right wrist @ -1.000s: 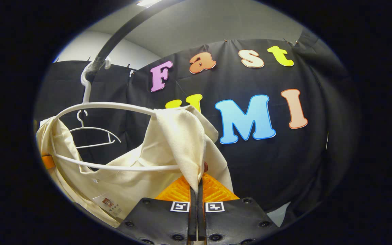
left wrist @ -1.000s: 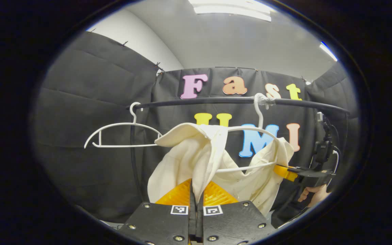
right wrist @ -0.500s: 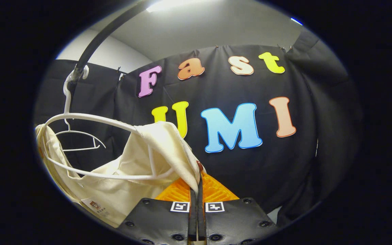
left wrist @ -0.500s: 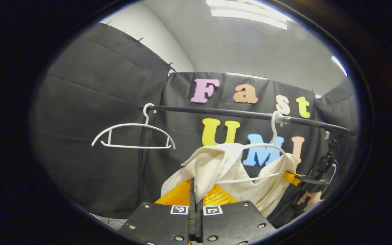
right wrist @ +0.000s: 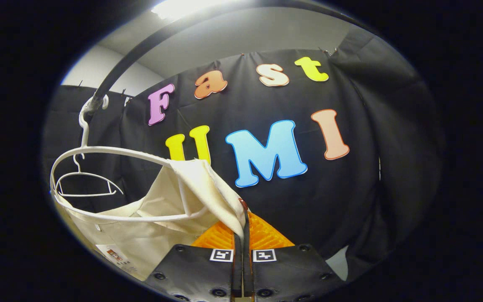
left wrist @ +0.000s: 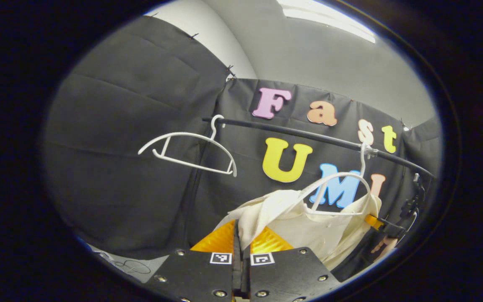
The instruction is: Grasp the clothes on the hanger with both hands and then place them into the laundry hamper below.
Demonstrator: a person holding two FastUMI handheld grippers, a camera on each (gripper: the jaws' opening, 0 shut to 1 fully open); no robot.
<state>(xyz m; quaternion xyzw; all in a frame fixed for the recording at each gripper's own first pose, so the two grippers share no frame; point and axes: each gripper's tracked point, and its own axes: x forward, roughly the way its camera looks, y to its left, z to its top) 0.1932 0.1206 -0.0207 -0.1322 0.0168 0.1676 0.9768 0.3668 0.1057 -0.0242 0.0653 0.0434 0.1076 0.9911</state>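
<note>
We hold a cream garment point(left wrist: 304, 222) by its two shoulders, still draped on a white hanger point(left wrist: 338, 184) hooked on the black rail point(left wrist: 308, 137). Left of that hanger, a bare hanger point(left wrist: 187, 149) hangs from the rail. The left tongs point(left wrist: 241, 241) are pinched on one shoulder fold below the rail, no gap between the fingers. Right of the hanger, the right tongs point(right wrist: 243, 235) clamp the other shoulder's edge. This grip on both sides lets us, we judge, slide the cloth off both hanger arms evenly. In the left gripper view, the far tongs and the hand point(left wrist: 382, 245) holding them are small and dim. The hamper lies below, unseen; the garment's lower part is cut off.
</note>
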